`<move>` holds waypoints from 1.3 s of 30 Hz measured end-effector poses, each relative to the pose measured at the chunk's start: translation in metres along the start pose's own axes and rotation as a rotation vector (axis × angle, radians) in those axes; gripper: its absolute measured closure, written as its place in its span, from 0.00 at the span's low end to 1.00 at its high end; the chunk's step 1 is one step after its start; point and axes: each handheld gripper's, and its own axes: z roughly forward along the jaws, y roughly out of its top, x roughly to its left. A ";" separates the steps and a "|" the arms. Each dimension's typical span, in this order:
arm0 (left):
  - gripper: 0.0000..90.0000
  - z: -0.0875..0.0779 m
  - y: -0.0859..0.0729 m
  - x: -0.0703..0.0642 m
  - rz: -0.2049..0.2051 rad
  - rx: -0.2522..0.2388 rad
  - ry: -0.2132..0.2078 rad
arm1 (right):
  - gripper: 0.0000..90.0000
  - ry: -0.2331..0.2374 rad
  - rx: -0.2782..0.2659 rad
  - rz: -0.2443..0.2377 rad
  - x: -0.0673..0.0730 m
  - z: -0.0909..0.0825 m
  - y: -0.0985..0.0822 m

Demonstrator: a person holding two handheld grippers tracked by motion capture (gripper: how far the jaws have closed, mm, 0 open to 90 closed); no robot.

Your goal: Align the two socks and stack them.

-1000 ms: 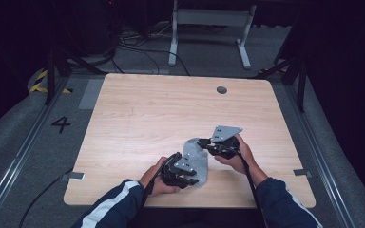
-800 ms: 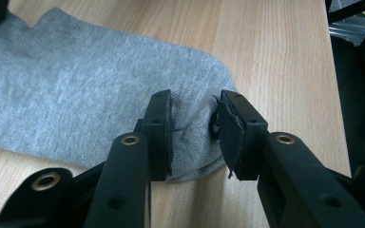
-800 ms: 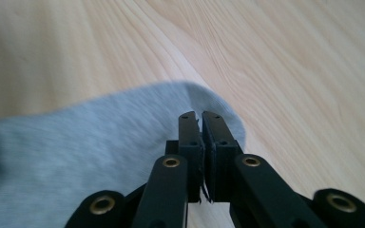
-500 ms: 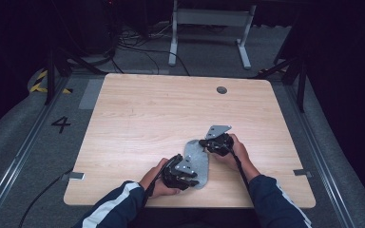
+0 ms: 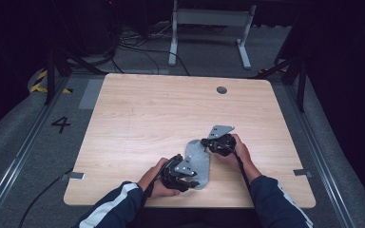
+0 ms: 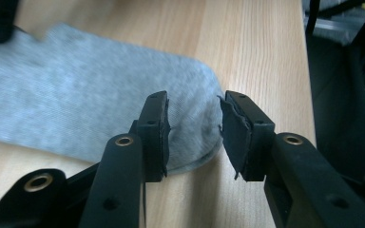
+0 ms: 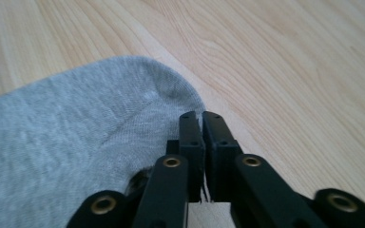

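Sock (image 5: 198,161) flattened; left gripper (image 6: 193,134) straddles it.

Grey sock (image 5: 198,162) flat on wooden table (image 5: 152,114)

Light wood table (image 5: 161,109), grey carpet floor (image 5: 24,142), dark room, metal stand (image 5: 209,19) behind.

Left gripper (image 6: 193,130) jaws apart (just opening), right gripper (image 7: 200,116) closed.
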 end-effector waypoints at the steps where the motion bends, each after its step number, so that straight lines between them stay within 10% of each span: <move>1: 0.67 0.000 0.000 0.000 0.000 0.000 0.000 | 0.94 0.000 0.000 0.000 0.000 0.000 0.000; 9: 0.64 -0.019 -0.004 0.024 -0.035 -0.019 0.101 | 0.91 0.096 -0.097 -0.074 0.026 -0.051 -0.004; 14: 0.61 -0.014 -0.008 0.044 -0.080 -0.013 0.145 | 0.88 0.219 -0.128 -0.150 0.071 -0.077 -0.017; 21: 0.60 0.002 -0.006 0.064 -0.080 0.016 0.172 | 0.85 0.296 -0.128 -0.203 0.100 -0.076 -0.024; 39: 0.60 0.016 -0.007 0.082 -0.085 0.016 0.163 | 0.76 0.306 -0.087 -0.294 0.112 -0.048 -0.026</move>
